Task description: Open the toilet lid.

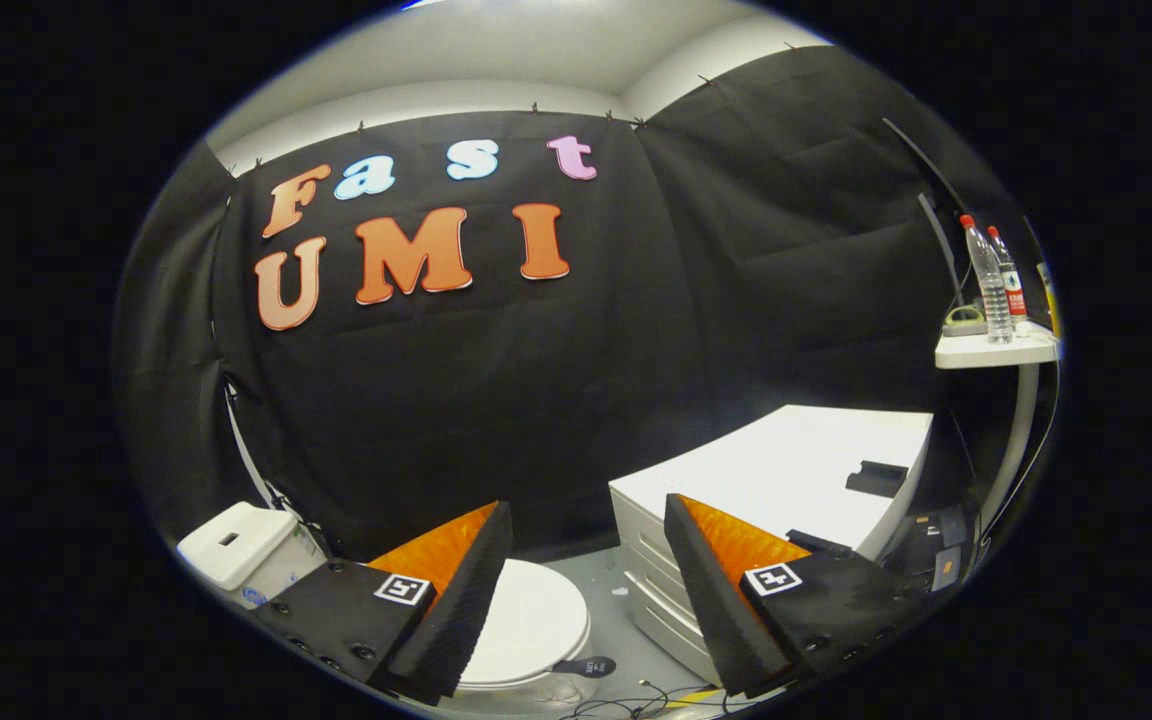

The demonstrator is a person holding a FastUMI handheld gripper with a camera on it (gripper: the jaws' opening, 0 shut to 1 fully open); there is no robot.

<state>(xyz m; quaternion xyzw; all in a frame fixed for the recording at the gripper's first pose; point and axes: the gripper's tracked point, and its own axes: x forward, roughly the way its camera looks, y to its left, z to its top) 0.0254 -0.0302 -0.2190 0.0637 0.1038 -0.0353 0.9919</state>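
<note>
Fingers (476,590) apart above one shut toilet lid (526,625); two bottles (991,285) beyond.

White oval toilet lid (526,625) closed, lying flat on bowl, low at 6 o'clock, partly behind left finger (456,610) of tongs.

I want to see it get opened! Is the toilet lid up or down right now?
Down. The white toilet lid lies flat over the bowl, below the open gripper; its fingers touch nothing.
</note>
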